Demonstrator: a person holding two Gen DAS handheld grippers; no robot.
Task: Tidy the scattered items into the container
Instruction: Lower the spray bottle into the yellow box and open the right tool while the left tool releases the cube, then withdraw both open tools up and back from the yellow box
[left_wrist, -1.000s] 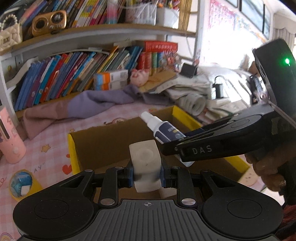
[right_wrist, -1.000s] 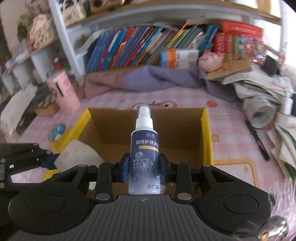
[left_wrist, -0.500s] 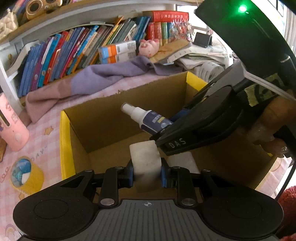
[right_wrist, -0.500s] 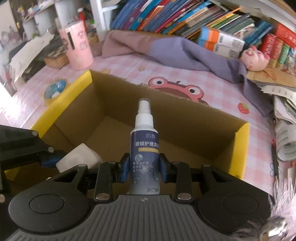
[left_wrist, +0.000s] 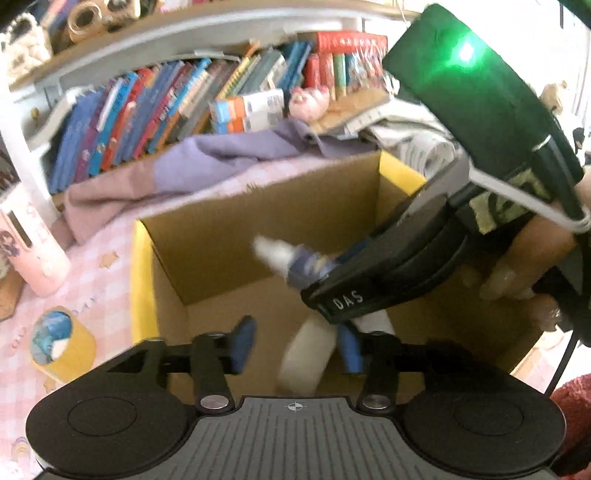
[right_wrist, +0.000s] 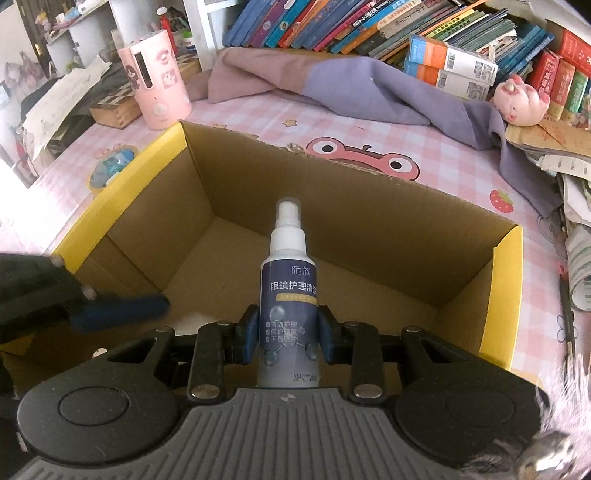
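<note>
Two grippers hang over the open cardboard box (right_wrist: 369, 221), each at a different point of the same step: dropping things in. To the left, the left gripper (left_wrist: 295, 349) is opening its jaws, and the pale white block (left_wrist: 306, 360) between them looks blurred and tilted, free of the left pad and close against the right one, apparently falling to the box floor just below. Beyond that gripper's left side, a yellow tape roll (left_wrist: 62, 341) sits on the pink tabletop (right_wrist: 461, 177), probably still to be collected. To the right, the right gripper (right_wrist: 288, 334) clamps the spray bottle (right_wrist: 290, 295) narrowly around its body, nozzle pointing ahead, above the box interior. Its next move, I would guess, is a release with the bottle low enough to avoid bouncing out.
</note>
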